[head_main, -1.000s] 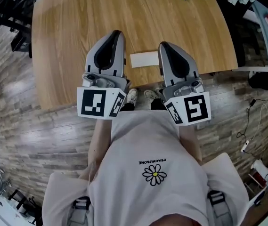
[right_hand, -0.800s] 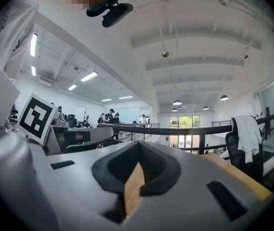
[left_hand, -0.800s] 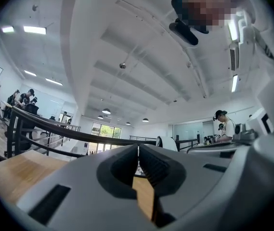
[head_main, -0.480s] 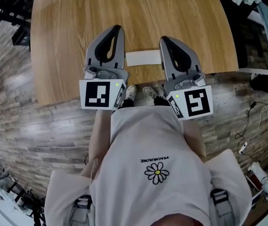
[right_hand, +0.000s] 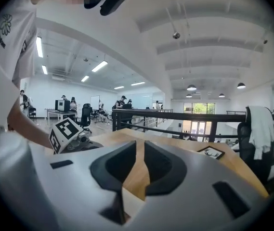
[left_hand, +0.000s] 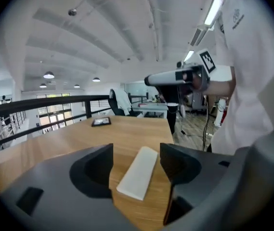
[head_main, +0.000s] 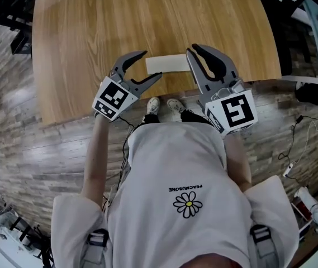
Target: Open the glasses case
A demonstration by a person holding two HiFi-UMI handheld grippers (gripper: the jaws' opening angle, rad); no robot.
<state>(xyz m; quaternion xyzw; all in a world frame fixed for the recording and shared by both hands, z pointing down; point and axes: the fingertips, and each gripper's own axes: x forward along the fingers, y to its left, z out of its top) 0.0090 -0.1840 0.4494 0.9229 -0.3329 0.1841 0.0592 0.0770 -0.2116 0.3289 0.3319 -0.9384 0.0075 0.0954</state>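
The glasses case (head_main: 167,64) is a flat, slim, white oblong with rounded corners and a matte skin. It lies shut on the table (head_main: 91,38), a board of pale, straight-grained wood. The case sits at the middle of the near edge, with its long side along that edge.

The left gripper (head_main: 150,65) is grey plastic with dark, scooped pads, and its jaws are spreading. In the left gripper view the case lies lengthwise in the gap, clear of both pads. The right gripper (head_main: 195,50), of the same make, is just beside the case's right end. Its jaws are parting too and stand only a slit apart. Bare wood shows through that slit, and neither pad presses on anything.

Each gripper carries a marker cube (head_main: 113,97) with blocky black-and-white squares. The person's white shirt (head_main: 181,166) has a printed daisy (head_main: 188,204) with a small line of capitals by it, too small to read surely. A dark picture frame (left_hand: 100,121) lies near the far edge. The floor (head_main: 47,149) is grey-brown planks.
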